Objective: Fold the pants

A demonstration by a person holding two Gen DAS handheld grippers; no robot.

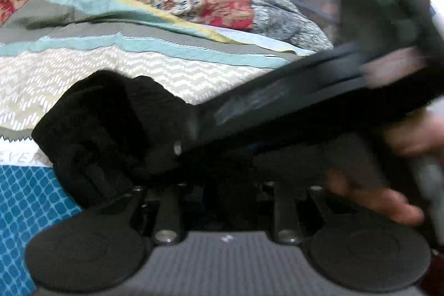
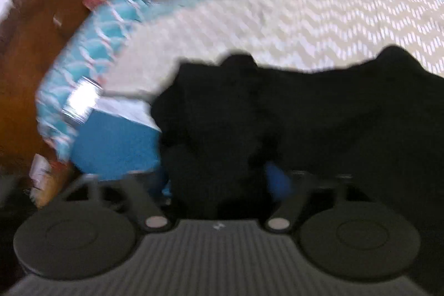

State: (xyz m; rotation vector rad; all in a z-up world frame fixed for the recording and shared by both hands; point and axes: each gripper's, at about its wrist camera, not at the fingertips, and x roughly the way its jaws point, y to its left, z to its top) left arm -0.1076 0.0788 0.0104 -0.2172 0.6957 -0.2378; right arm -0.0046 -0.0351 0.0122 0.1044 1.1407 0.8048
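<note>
One black pants (image 2: 277, 115) bundle, two claws (image 1: 172, 157)

The bunched black fabric pants (image 1: 111, 129) show no pattern, lying just ahead of the left claw. Beyond them the patchwork quilt (image 1: 166, 68) runs in a cream-and-white chevron band, then plain aqua, grey and yellow stripes. Left of the claw sits a teal lattice-print patch (image 1: 25, 199). Farther off lies a red floral blanket (image 1: 222, 4).
</note>
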